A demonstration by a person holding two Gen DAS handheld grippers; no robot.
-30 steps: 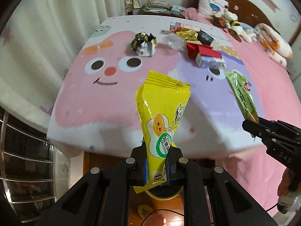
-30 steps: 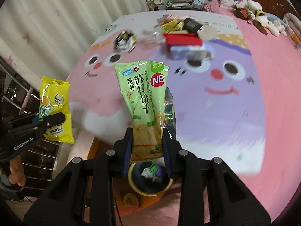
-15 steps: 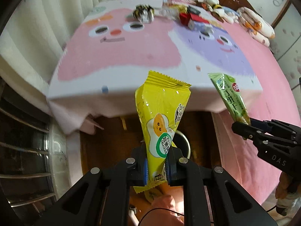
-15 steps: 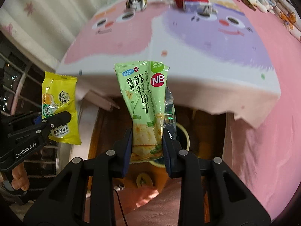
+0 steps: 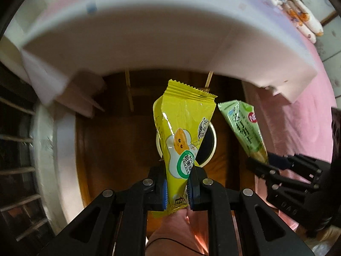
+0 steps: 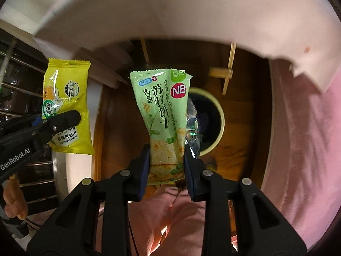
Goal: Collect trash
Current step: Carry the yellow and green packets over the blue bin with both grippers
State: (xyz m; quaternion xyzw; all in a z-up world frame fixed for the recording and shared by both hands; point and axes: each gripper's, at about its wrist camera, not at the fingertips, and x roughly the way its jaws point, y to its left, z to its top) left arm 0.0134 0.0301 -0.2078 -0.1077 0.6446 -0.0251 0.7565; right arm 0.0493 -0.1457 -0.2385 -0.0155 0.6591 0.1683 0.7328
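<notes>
From the left wrist view, a yellow snack packet (image 5: 181,140) is seen clamped upright in the left hand-held gripper (image 5: 178,186), directly in front of a round dark trash bin (image 5: 210,147) on the wooden floor (image 5: 119,149). To the right of the bin, a green cracker packet (image 5: 245,132) is pinched by the right hand-held gripper (image 5: 259,163). From the right wrist view, the green cracker packet (image 6: 164,115) is gripped just left of the bin (image 6: 215,115), and the yellow snack packet (image 6: 66,104) is held further left. The bed's pale sheet edge (image 6: 170,15) hangs beyond the bin.
</notes>
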